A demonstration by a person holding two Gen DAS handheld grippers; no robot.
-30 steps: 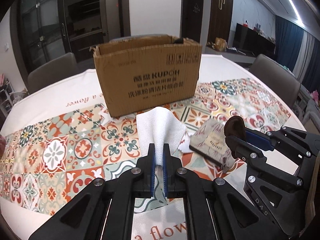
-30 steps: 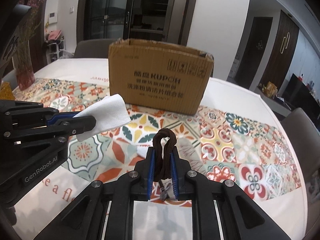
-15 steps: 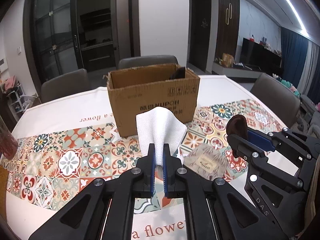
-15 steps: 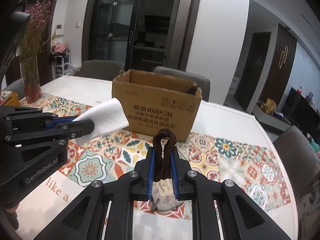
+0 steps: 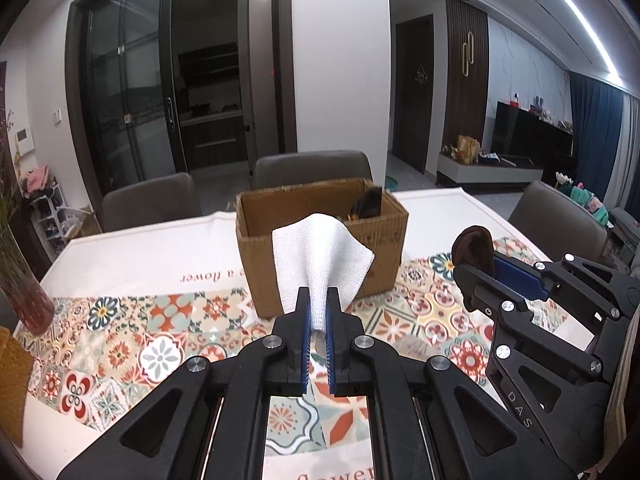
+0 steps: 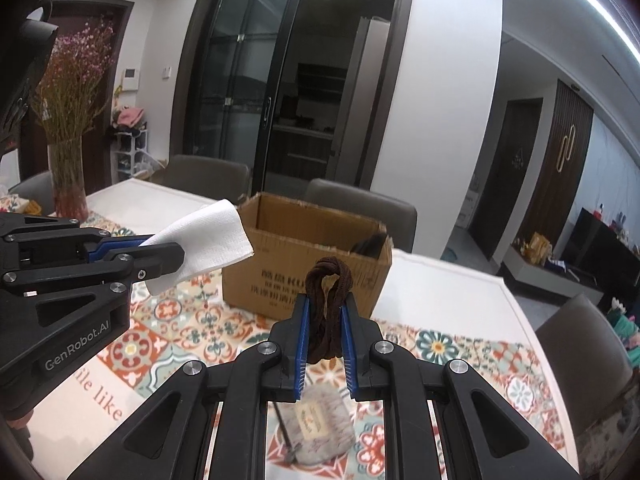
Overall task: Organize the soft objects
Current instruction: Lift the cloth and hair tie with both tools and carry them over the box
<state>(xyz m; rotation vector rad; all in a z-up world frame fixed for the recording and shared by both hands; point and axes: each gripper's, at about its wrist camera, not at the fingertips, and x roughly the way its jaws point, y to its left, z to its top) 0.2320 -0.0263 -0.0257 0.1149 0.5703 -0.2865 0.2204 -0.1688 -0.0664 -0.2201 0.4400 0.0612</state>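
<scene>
- White woven cloth (image 5: 320,260) is pinched between the blue-padded jaws of the left gripper (image 5: 318,312), its loose part fanned out above and ahead of the jaw tips, clear of the table (image 5: 132,248).
- A dark brown looped cord (image 6: 328,304) is clamped between the jaws of the right gripper (image 6: 325,320), the loop standing above the jaw tips.
- An open brown cardboard box (image 6: 304,272) is seen on the table beyond both pairs of jaws; something dark leans inside at its right end.
- A small grey fabric pouch (image 6: 320,424) with a tan label is seen on the patterned tablecloth (image 5: 120,344) below the right jaws.
</scene>
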